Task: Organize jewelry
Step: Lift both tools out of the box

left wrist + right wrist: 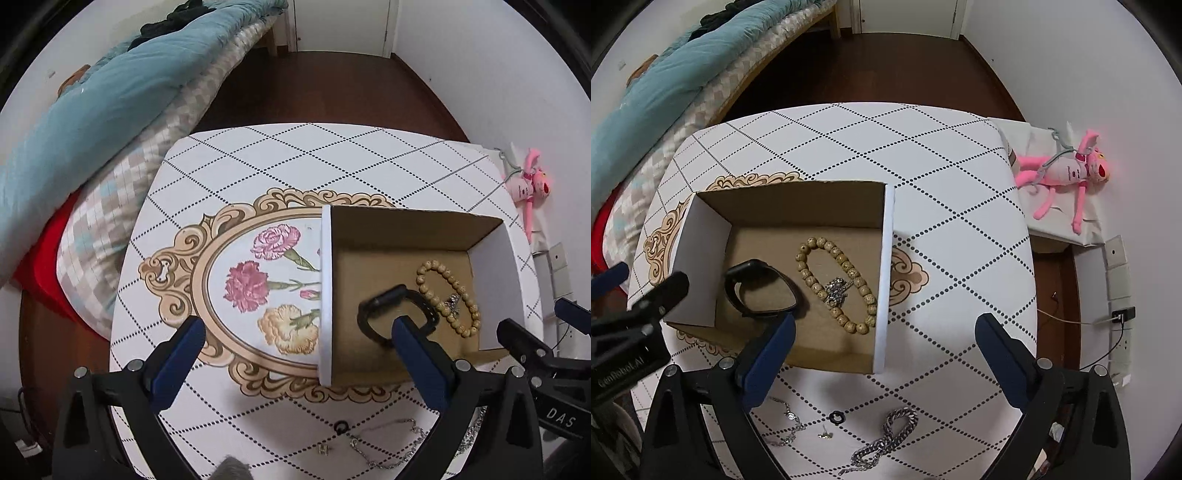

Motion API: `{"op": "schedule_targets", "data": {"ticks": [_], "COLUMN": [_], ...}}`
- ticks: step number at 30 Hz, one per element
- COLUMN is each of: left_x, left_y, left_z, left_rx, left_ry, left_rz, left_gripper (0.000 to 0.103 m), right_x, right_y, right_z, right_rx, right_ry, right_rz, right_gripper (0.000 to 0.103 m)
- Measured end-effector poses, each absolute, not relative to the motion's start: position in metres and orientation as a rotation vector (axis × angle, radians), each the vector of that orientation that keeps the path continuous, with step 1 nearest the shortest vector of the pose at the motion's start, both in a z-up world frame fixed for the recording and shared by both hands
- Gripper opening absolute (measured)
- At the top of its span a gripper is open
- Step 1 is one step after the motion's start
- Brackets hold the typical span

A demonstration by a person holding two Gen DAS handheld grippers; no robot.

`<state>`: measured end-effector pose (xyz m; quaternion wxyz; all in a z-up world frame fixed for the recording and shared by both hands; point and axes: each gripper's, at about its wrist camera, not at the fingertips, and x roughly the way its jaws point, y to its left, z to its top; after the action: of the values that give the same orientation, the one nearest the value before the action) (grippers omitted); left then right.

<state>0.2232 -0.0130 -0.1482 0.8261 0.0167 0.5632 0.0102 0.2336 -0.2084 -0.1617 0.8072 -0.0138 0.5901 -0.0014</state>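
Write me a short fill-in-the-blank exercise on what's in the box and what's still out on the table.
1. The wooden bead bracelet lies inside the cardboard ____.
2. Beside the beads in the box lies a ____ watch.
3. The chunky silver chain lies on the ____, outside the box.
4. Both hand-held grippers, left and right, hold ____.

Missing words: box; black; table; nothing

right gripper [884,332] wide open, empty, over counter [960,229]. cardboard box [888,277] holding bead bracelet [836,288], black watch [759,288]. chunky chain [886,437] near edge.
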Motion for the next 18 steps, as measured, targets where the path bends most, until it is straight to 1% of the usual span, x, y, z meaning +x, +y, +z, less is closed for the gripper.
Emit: {"op": "schedule_targets", "data": {"ticks": [6,18], "left_x": [0.204,0.159], "left_y": [-0.014,-0.018], "left_z": [-0.127,-0.064], "left_rx": [0.021,0.019], "left_ry": [1.152,1.039], "left_rz": [0.014,-0.009], "left_gripper": [0.103,0.103], "right_x": [0.219,0.165], "right_y": [-0.207,-0.216], "right_z": [-0.141,-0.073], "right_rx": [-0.035,-0.022], "right_ry": [1.199,1.036], "right_rz": [-0.029,-0.079], "right_gripper": [0.099,0.099]}}
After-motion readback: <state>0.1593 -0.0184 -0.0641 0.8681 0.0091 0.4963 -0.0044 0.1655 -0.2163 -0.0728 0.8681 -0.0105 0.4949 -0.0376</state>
